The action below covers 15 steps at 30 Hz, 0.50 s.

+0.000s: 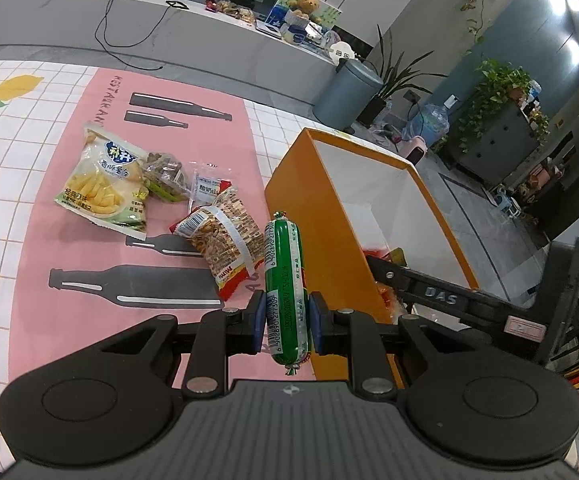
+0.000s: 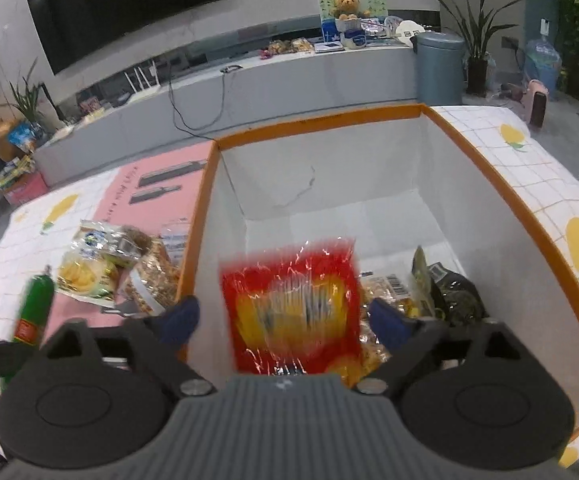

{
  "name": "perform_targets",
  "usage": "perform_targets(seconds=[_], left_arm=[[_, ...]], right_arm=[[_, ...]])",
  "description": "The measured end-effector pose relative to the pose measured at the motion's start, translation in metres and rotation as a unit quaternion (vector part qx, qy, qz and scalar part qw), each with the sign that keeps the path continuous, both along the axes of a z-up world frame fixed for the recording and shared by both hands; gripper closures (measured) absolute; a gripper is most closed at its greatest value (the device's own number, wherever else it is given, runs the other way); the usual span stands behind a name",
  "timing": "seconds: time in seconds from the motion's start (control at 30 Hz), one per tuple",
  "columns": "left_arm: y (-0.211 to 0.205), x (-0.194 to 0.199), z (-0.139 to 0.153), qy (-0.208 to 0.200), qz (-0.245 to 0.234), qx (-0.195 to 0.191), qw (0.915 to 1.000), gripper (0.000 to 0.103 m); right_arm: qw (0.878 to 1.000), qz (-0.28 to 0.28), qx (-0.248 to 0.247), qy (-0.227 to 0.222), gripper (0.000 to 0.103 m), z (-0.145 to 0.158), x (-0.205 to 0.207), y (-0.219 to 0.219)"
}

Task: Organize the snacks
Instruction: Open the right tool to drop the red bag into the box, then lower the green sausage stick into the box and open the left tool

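- Left tongs [image 1: 287, 317]: closed on one green sausage [image 1: 287, 284], pads at its lower half. It is held lengthwise, above the worktop [image 1: 17, 184], just beside the orange box [image 1: 313, 216].
- Sausage, handling (judged): light, firm tube, slick film skin. A mid-body grip suits it; the crimped ends would slip.
- Right tongs [image 2: 285, 318]: jaws wide apart over the box interior. One red packet [image 2: 291, 304] lies between them, blurred; no pad touches it, so it looks free.
- Red packet (judged): light, soft, crinkly foil; best taken by an edge.
- Box contents: the red packet, a dark bag [image 2: 455, 292], and gold-wrapped snacks [image 2: 373, 344], count unclear.
- Worktop pile, left of box: one fries bag [image 1: 103, 186], one red-edged biscuit pack [image 1: 225, 236], one clear nut bag [image 1: 165, 178], one small white sachet [image 1: 207, 184].
- Bags (judged): puffy, crushable; edge seams are the place to pinch.
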<state>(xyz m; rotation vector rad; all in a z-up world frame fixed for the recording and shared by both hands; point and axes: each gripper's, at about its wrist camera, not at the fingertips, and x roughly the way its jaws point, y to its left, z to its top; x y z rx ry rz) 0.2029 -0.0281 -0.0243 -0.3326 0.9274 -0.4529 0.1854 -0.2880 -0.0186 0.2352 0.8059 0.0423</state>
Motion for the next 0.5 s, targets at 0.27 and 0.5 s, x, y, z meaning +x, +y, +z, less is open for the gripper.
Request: perform_targets(seconds=[0.27,0.5], left_arm=[[-0.005,-0.004,0.004,-0.010,-0.009,0.009,0.9999,0.079],[-0.037,-0.011,0.014,-0.017,-0.046,0.013,0.9987,0.079]], right_arm=[[0.997,-0.048,0.036,-0.037,0.007,0.019,-0.034,-0.041],[0.990,-0.101,0.071,-0.074,0.007,0.034,-0.062,-0.083]])
